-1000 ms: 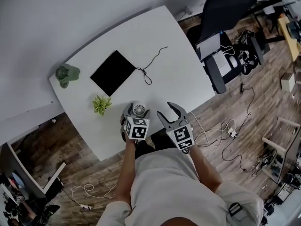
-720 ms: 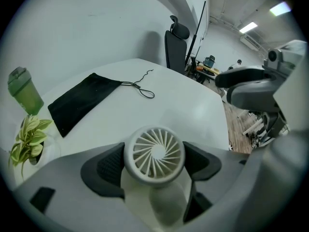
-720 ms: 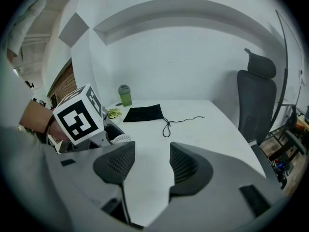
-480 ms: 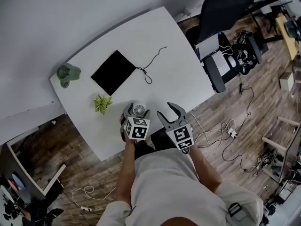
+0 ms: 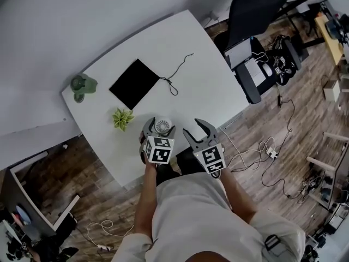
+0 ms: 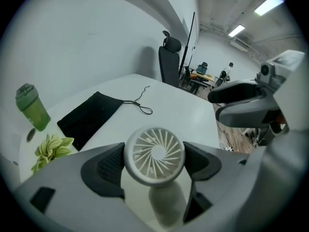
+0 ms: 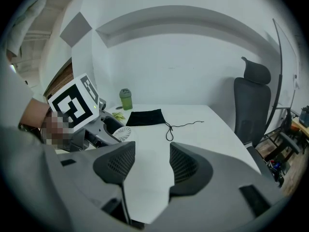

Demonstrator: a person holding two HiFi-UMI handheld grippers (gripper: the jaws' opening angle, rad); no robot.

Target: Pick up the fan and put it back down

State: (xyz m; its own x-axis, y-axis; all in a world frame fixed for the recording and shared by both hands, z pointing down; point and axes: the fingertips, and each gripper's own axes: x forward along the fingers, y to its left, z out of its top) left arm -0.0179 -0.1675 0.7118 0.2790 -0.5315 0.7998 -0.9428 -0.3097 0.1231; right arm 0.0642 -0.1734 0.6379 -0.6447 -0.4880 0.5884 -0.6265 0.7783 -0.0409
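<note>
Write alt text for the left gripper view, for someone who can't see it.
The left gripper, whose jaws have just been closing, grips a small white fan by its round head over a white table. Behind are a black pouch with a cord, a green bottle and a plant.

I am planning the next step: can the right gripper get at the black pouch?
Probably yes: the right gripper is open and empty, and only bare table lies between it and the black pouch.

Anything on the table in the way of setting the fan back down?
Nothing visible. The left hand-held gripper has just been closing its jaws and grips the fan over bare table; the plant sits off to its left, apart.
</note>
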